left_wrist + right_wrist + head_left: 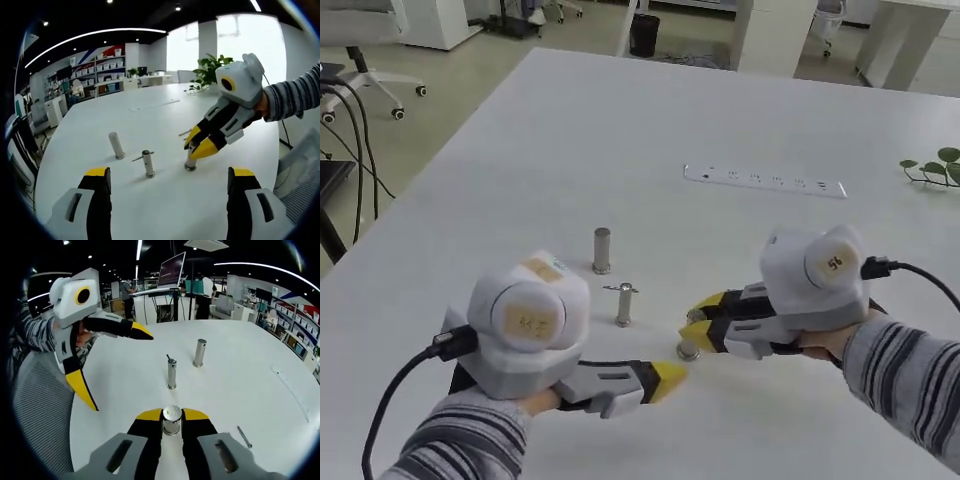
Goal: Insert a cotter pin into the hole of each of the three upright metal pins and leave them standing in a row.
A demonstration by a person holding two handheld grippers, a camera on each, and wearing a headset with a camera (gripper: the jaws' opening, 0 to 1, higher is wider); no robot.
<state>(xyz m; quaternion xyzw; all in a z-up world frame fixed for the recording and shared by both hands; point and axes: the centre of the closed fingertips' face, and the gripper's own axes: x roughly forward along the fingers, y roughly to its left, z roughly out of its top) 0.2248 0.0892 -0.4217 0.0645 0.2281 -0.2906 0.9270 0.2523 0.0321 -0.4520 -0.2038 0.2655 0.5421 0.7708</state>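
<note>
The middle pin stands upright on the white table with a cotter pin through its top. Just behind it stands the bare far pin. In front of it and to the right, the near pin is clamped at its top between the jaws of the right gripper. The left gripper hovers in front of the middle pin, spread wide and holding nothing. A loose cotter pin lies flat, off to one side of the middle pin. Well beyond it on the table lies a power strip, and an office chair stands on the floor.
</note>
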